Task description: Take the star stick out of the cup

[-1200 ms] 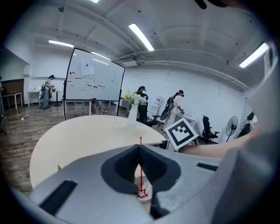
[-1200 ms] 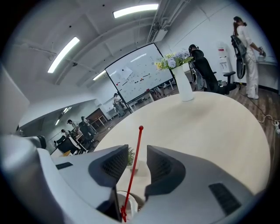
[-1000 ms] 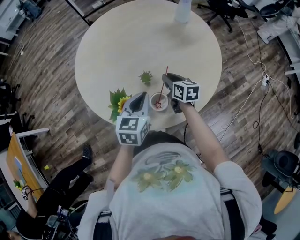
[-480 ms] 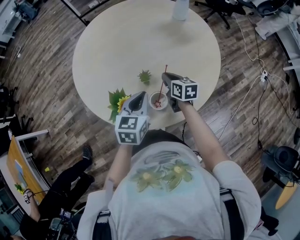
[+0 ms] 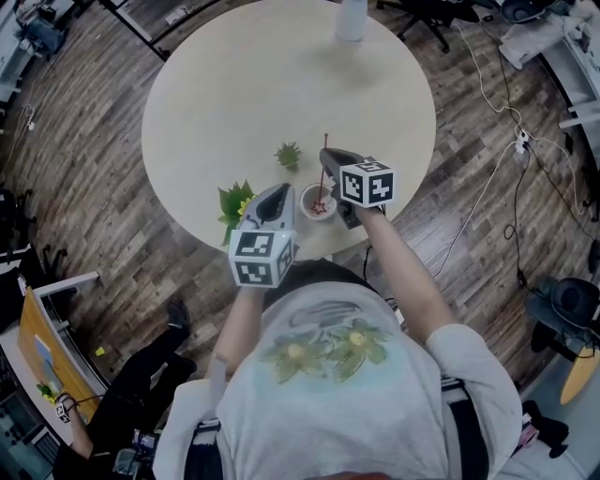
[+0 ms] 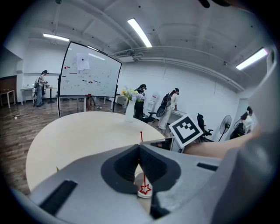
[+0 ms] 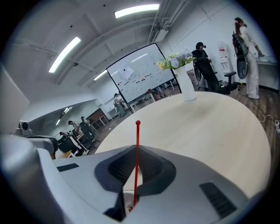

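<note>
A small white cup (image 5: pixel 317 202) stands near the front edge of the round table (image 5: pixel 234 84). A thin red star stick (image 5: pixel 323 169) leans up out of it, its red star (image 6: pixel 145 189) down in the cup. My right gripper (image 5: pixel 325 156) is just right of the cup. Its jaws are closing tight on the stick's shaft (image 7: pixel 137 148), which runs up between the pads. My left gripper (image 5: pixel 281 191) sits at the cup's left, its jaws shut tip to tip with nothing between them. The cup (image 6: pixel 144 194) shows just beyond them.
A small green plant (image 5: pixel 290 154) stands behind the cup and a sunflower with leaves (image 5: pixel 239 204) lies to its left. A white vase (image 5: pixel 351 19) with flowers is at the table's far edge. A person sits on the floor at lower left (image 5: pixel 141 375).
Both grippers stay by the cup. The head view has drifted slightly. The stick still stands in the cup beside the right gripper.
</note>
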Motion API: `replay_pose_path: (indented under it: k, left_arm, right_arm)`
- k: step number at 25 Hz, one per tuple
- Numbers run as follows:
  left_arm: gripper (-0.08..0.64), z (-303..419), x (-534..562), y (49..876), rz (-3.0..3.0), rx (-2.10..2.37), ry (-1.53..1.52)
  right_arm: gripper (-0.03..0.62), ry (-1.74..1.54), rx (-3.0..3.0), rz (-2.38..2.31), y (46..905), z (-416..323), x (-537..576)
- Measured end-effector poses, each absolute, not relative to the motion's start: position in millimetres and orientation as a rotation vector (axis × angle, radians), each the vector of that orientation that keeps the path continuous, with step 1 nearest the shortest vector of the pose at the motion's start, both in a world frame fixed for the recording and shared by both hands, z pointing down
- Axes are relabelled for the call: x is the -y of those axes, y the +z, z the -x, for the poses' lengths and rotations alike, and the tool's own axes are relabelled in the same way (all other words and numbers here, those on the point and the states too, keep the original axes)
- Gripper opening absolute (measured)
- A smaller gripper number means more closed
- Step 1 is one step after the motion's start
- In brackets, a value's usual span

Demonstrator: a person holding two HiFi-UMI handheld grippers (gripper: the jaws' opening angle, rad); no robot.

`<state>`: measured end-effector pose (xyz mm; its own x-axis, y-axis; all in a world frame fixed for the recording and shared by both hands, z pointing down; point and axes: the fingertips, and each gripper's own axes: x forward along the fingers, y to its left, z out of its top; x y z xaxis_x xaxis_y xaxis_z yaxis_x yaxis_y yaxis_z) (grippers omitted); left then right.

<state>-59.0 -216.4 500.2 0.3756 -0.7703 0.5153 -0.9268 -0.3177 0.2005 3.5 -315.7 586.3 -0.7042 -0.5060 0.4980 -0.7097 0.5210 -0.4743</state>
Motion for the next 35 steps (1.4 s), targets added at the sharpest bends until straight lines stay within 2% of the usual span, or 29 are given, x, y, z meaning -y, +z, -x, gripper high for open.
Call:
replay_pose_path:
  k: [35]
  left_arm:
    - [0.003,70.1,167.6,480.3,-2.24,1.386,0.418]
  right_arm:
    - [0.02,0.615,2.538,-1.165,515.7,-13.8,247.0]
